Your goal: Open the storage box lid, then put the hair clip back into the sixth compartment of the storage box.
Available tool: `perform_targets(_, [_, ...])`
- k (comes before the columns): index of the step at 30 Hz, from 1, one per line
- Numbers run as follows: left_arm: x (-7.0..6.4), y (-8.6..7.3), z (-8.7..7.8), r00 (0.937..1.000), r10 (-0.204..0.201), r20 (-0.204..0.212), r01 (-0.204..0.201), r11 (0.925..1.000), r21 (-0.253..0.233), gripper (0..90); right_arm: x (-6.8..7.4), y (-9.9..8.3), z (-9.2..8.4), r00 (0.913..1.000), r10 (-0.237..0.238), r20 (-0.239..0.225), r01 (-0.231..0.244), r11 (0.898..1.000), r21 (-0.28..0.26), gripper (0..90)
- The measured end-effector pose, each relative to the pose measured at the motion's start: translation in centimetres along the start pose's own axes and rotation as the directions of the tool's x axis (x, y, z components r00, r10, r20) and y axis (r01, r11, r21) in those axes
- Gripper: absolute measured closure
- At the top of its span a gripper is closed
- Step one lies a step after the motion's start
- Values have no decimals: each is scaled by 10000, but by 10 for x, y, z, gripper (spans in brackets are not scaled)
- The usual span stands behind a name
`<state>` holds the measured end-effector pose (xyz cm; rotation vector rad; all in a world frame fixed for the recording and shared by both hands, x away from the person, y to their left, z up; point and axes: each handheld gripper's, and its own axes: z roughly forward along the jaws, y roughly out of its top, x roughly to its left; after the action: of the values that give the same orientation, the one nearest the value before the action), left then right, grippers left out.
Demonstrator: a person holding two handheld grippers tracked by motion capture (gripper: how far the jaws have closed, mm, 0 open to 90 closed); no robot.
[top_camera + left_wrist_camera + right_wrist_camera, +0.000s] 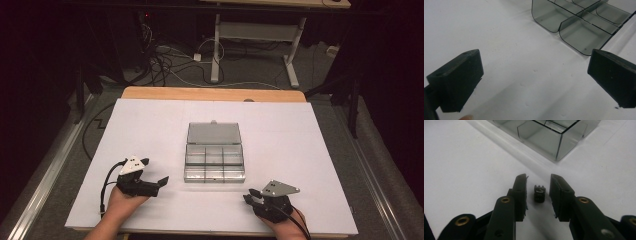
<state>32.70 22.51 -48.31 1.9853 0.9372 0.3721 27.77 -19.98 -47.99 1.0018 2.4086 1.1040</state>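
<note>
Right gripper view: ridged small black part (539, 193) on smooth white table (461, 170).

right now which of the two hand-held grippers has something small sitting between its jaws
The right hand-held gripper: a small black part sits on the white table between its narrowed jaws, not yet pinched. The left hand-held gripper is spread wide over bare table.

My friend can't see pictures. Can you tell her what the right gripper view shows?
Two black jaws of the right gripper stand either side of a small black part on a white table, with a gap on each side. Beyond it sits the corner of a clear plastic box with compartments.
</note>
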Motion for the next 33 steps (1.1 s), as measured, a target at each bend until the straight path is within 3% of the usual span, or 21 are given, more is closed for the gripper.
perform_targets(9, [2,0,-1,9996,-231,173,234,9996,-145,0,2,0,1,9995,-50,307,46,9999,116,796])
perform_targets(27, [2,0,0,9996,-115,249,117,9999,-72,0,4,0,2,9987,-260,444,254,9996,153,805])
perform_targets(33, [4,0,-1,9989,-258,397,264,9995,-159,0,2,0,2,9992,-176,346,171,9997,148,805])
